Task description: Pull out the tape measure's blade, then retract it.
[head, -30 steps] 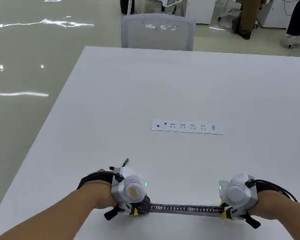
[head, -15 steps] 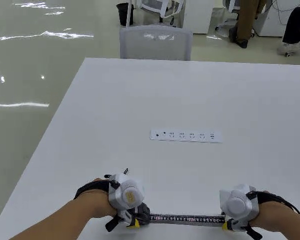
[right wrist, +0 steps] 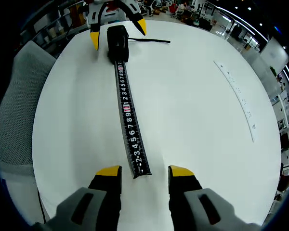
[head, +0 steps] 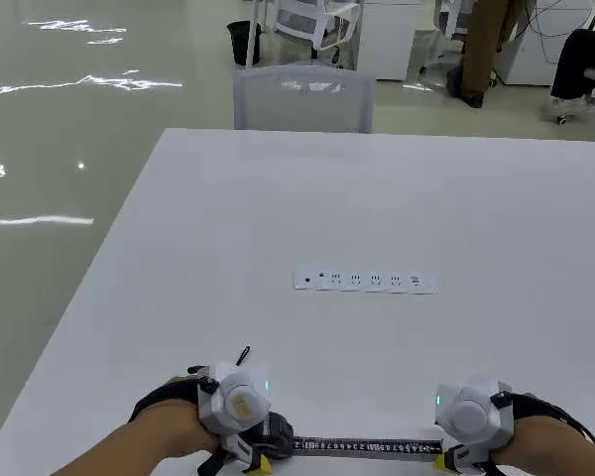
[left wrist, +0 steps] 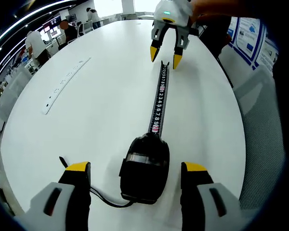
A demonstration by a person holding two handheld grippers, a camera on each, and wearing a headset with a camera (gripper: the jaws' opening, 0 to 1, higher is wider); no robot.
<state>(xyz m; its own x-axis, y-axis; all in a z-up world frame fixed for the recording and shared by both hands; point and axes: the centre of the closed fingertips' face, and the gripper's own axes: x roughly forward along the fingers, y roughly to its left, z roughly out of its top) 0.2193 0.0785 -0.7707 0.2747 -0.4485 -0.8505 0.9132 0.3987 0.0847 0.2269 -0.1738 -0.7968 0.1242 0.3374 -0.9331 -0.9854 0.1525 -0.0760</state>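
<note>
**Grippers spread at both ends of a drawn-out blade**

The left gripper (left wrist: 137, 167) stands spread, its jaws flanking the tape measure's black case (left wrist: 145, 177) without touching it. The right gripper (right wrist: 144, 171) is likewise spread, and the free end of the blade (right wrist: 127, 109) lies unpinched between its jaws. The blade lies flat along the desk's (head: 278, 198) near edge, well apart from the power strip (head: 367, 282) at mid-desk. Flanking each end likely keeps both within reach for retracting.

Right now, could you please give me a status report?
Left gripper open, astride the tape measure case. Right gripper open, blade tip between its jaws. Blade out, flat on the table. Power strip well aside.
</note>
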